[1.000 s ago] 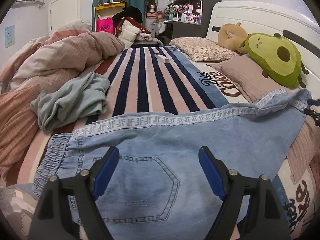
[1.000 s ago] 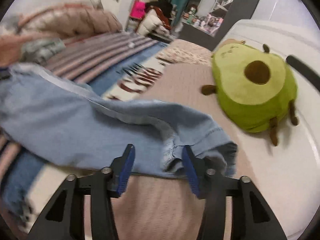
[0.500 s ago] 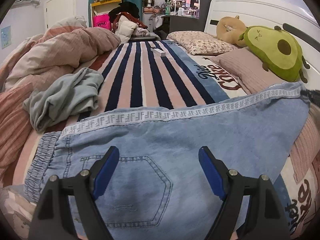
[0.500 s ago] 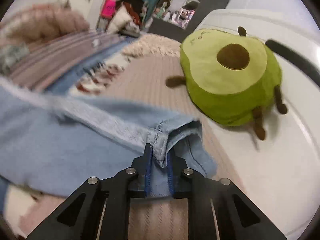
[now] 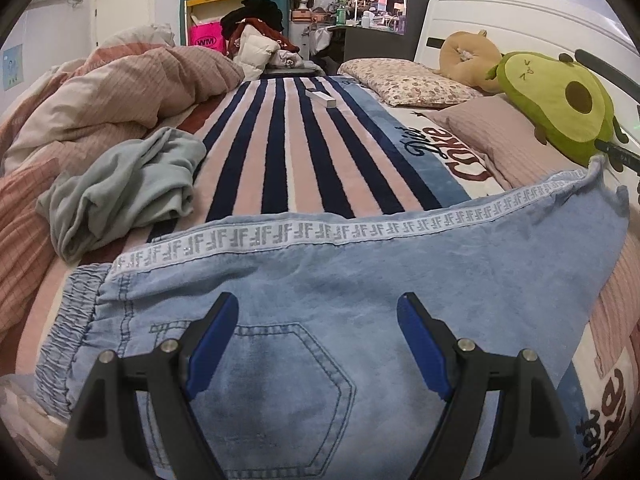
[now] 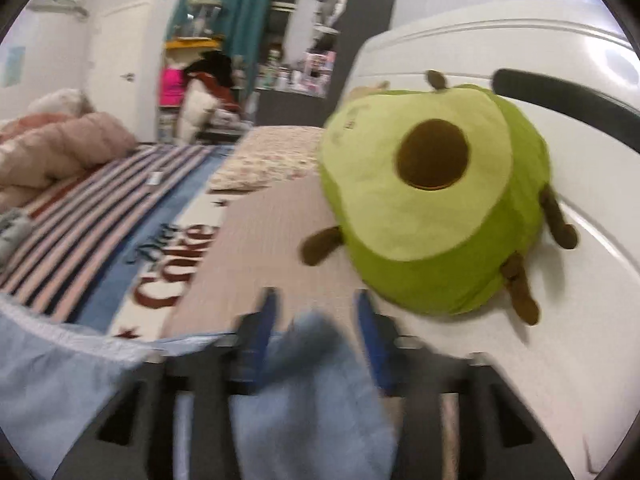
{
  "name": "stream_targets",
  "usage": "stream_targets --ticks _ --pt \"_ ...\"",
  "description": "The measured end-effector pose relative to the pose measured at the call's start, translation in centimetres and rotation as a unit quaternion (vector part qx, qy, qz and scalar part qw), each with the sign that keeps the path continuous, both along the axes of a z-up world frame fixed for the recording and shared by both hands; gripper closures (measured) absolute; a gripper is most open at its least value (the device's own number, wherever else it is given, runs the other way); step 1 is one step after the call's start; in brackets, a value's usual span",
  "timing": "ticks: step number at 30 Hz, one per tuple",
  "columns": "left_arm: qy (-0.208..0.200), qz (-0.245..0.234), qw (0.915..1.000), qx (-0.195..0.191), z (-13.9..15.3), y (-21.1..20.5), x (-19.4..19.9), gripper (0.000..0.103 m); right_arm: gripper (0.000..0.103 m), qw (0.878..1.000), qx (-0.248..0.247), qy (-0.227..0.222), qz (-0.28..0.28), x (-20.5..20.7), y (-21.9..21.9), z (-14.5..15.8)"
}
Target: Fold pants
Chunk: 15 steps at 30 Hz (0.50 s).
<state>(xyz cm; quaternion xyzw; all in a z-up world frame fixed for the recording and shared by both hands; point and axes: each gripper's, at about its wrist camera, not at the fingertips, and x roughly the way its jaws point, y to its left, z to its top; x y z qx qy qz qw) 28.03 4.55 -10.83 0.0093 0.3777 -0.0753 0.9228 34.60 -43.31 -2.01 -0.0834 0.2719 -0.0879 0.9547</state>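
Denim pants (image 5: 360, 280) lie spread across the bed (image 5: 280, 152). Left gripper (image 5: 318, 344) hovers wide open above their back pocket. Right gripper (image 6: 316, 320), blurred, has cloth between its parted fingers; grip unclear. Beyond sits an avocado plush (image 6: 436, 208).

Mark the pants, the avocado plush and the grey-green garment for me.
pants (image 5: 360, 280): left wrist view, denim below the patterned side stripe.
avocado plush (image 6: 424, 208): right wrist view, pale face by the brown pit.
grey-green garment (image 5: 132, 184): left wrist view, middle of the crumpled heap.
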Motion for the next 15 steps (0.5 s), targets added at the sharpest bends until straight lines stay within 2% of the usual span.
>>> stream_targets --ticks 3,4,5,6,12,15 --pt "0.001 0.002 1.0 0.001 -0.2 0.1 0.1 0.024 0.054 1.0 -0.01 0.022 -0.007 0.4 -0.3 -0.5" --pt "0.0 0.003 1.0 0.001 -0.1 0.1 0.1 0.024 0.05 1.0 -0.003 0.026 -0.008 0.2 -0.5 -0.5" --pt "-0.001 0.003 1.0 0.0 -0.1 0.1 0.0 0.024 0.041 0.999 0.009 0.03 -0.007 -0.3 -0.9 -0.4" --pt "-0.002 0.004 1.0 -0.002 0.0 0.2 -0.2 0.024 0.038 0.999 0.018 0.037 -0.006 -0.8 -1.2 -0.4" --pt "-0.01 0.014 0.9998 -0.013 0.8 1.2 -1.9 0.024 0.037 0.995 0.036 0.086 -0.022 -4.5 -2.7 -1.3" --pt "-0.012 0.031 0.9993 -0.016 1.0 2.1 -3.1 0.024 0.041 0.99 0.076 0.113 -0.028 -5.6 -3.7 -3.1"
